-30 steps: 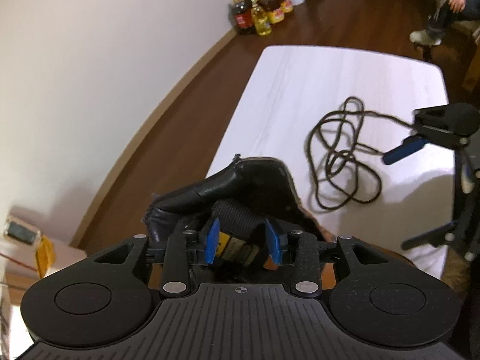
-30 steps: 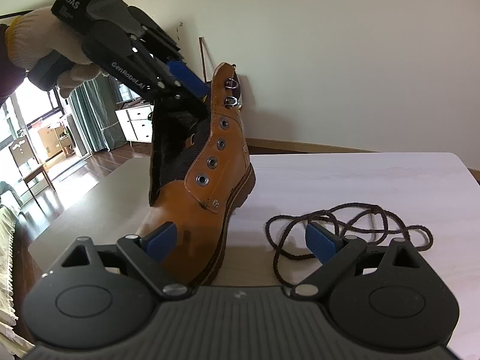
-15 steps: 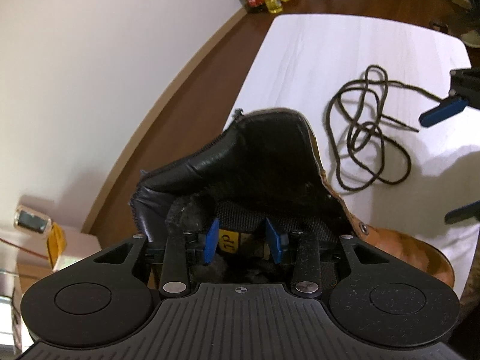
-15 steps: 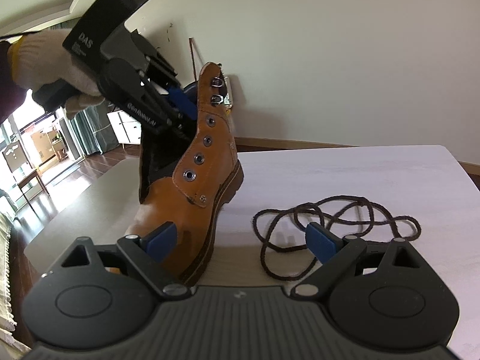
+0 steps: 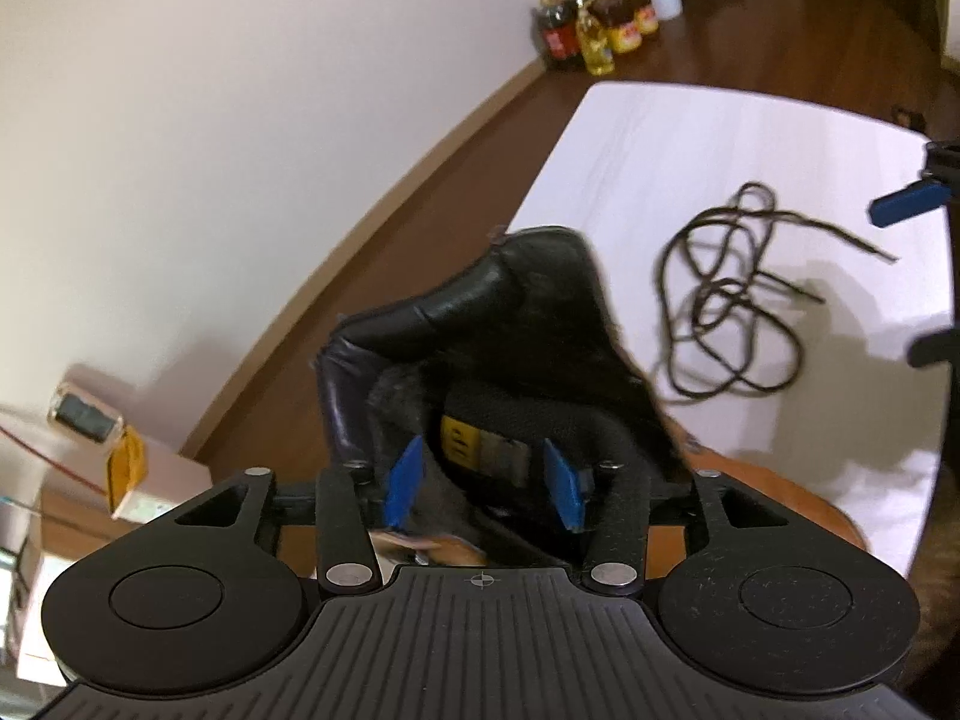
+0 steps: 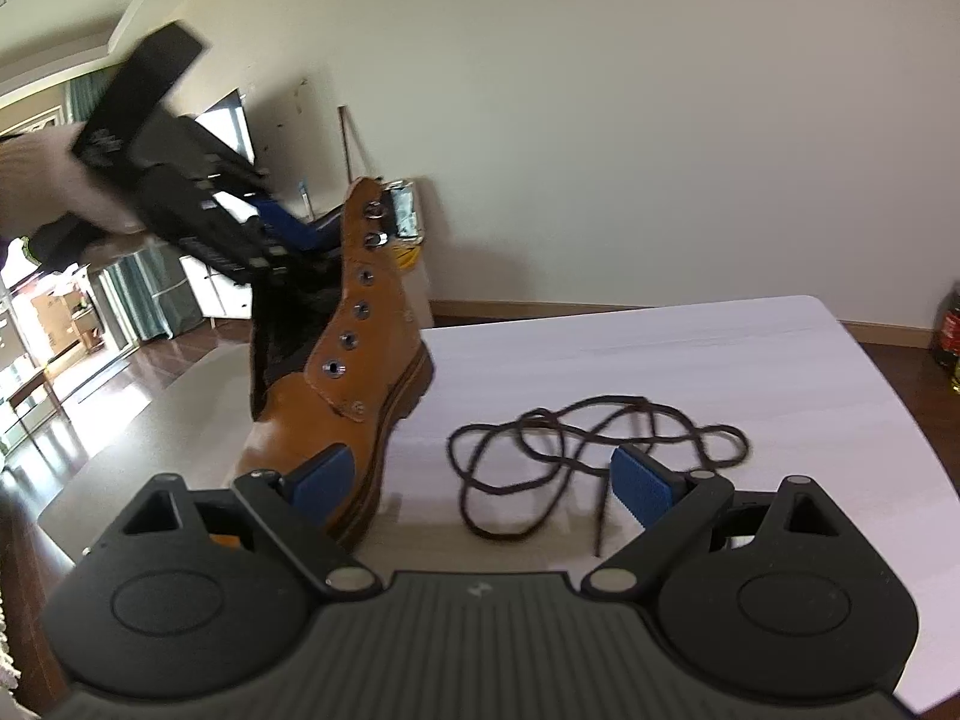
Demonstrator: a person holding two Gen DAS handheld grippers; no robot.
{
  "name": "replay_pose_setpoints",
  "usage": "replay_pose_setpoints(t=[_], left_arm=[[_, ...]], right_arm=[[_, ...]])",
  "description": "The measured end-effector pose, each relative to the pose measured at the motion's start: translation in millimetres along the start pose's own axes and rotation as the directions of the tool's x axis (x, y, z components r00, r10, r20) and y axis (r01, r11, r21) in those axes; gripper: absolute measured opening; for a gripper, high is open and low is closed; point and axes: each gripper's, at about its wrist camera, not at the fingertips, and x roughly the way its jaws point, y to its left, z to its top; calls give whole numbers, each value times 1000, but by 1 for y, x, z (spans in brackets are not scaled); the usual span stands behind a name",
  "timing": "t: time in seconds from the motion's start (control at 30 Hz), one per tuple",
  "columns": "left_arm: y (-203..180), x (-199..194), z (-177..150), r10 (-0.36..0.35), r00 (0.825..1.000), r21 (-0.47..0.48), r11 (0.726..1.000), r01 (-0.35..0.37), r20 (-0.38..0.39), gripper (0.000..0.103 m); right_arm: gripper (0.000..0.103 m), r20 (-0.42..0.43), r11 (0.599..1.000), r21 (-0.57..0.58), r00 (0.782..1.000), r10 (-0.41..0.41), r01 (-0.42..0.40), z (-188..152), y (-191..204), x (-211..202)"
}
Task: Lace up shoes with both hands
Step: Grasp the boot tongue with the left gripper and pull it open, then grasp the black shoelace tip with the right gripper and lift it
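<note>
Boot (image 6: 360, 372) and lace (image 6: 576, 456) on white table (image 6: 750, 360), wood floor (image 5: 420, 210).

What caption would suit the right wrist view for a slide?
Open right hand-held gripper faces a tan boot and loose lace on a white table.

Boot (image 6: 354, 372) stands on tabletop (image 6: 720, 354) near its left edge in the right wrist view, shaft tilted. Lace (image 6: 576, 450) lies loose on tabletop to the boot's right, apart from it. Bottles (image 5: 594, 18) on floor beyond the tabletop's far end, along the wall.
</note>
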Motion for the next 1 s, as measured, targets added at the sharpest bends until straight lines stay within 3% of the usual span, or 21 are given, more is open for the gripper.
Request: replay_pose_setpoints(t=[0.17, 0.3, 0.47, 0.57, 0.63, 0.83, 0.93, 1.0], left_arm=[[-14, -25, -25, -11, 997, -99, 995, 19, 83, 52], [-22, -37, -49, 26, 992, -204, 979, 0, 125, 54], [-40, -49, -85, 109, 975, -383, 923, -27, 193, 60], [-51, -62, -106, 175, 957, -485, 874, -42, 233, 66], [-56, -66, -114, 190, 951, -528, 849, -33, 244, 67], [-78, -63, -136, 201, 947, -626, 780, 1, 252, 73], [-87, -61, -142, 188, 945, -639, 769, 27, 266, 80], [-93, -60, -144, 180, 946, -642, 766, 37, 270, 81]], right_arm=[[94, 2, 1000, 11, 1000, -20, 20, -7, -8, -12], [92, -5, 999, 16, 999, -41, 41, -12, -18, -15], [86, -20, 998, 5, 998, -63, 63, -16, -30, -11], [73, -54, 997, -19, 996, -70, 69, -17, -39, -1], [60, -77, 998, -38, 995, -59, 56, -16, -42, 6], [51, -126, 992, -122, 991, -39, 23, -5, -46, 36], [50, -147, 979, -204, 988, -40, 10, 9, -50, 51], [50, -194, 981, -194, 981, -25, -14, 16, -58, 62]])
